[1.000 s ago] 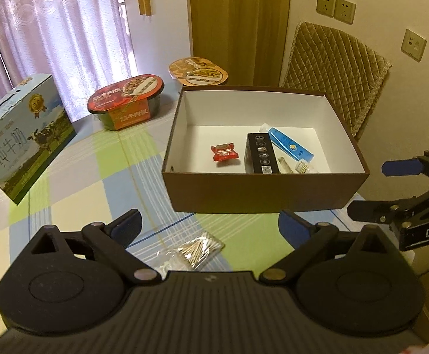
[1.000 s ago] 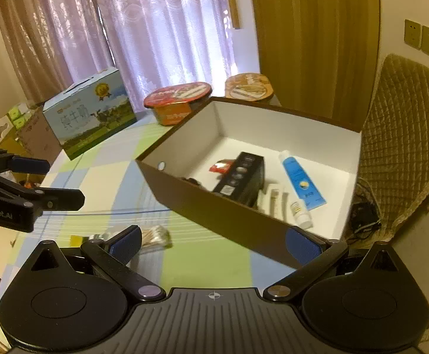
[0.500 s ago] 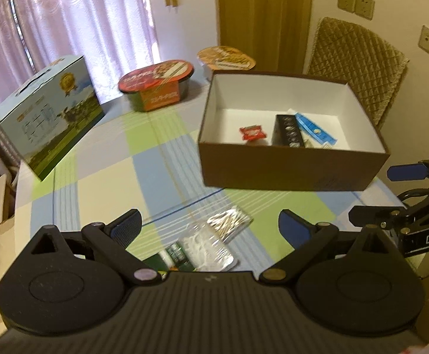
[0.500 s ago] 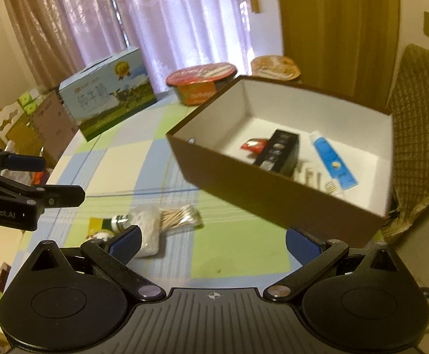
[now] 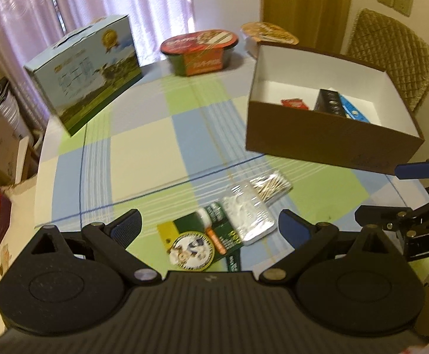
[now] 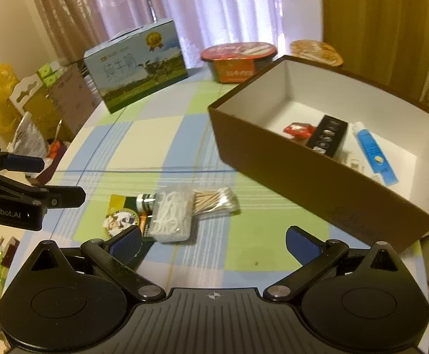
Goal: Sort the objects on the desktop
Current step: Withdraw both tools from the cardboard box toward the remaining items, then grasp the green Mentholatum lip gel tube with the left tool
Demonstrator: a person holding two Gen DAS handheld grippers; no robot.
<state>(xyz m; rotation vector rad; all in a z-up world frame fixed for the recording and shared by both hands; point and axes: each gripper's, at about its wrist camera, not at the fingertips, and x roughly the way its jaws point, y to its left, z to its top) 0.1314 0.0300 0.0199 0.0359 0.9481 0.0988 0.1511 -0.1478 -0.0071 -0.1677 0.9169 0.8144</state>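
Observation:
A brown box with a white inside holds a red packet, a black box and a blue tube. On the checked tablecloth lie a bag of cotton swabs, a clear case of floss picks and a green carded item. My left gripper is open, just behind these items. My right gripper is open, near the floss case.
A blue milk carton stands at the back left. Two instant noodle bowls sit behind the brown box. A quilted chair stands at the right. Cardboard and bags lie off the table's left edge.
Both grippers have pulled back and left from the brown box. The floss case and green card have come into full view. Both stay open.

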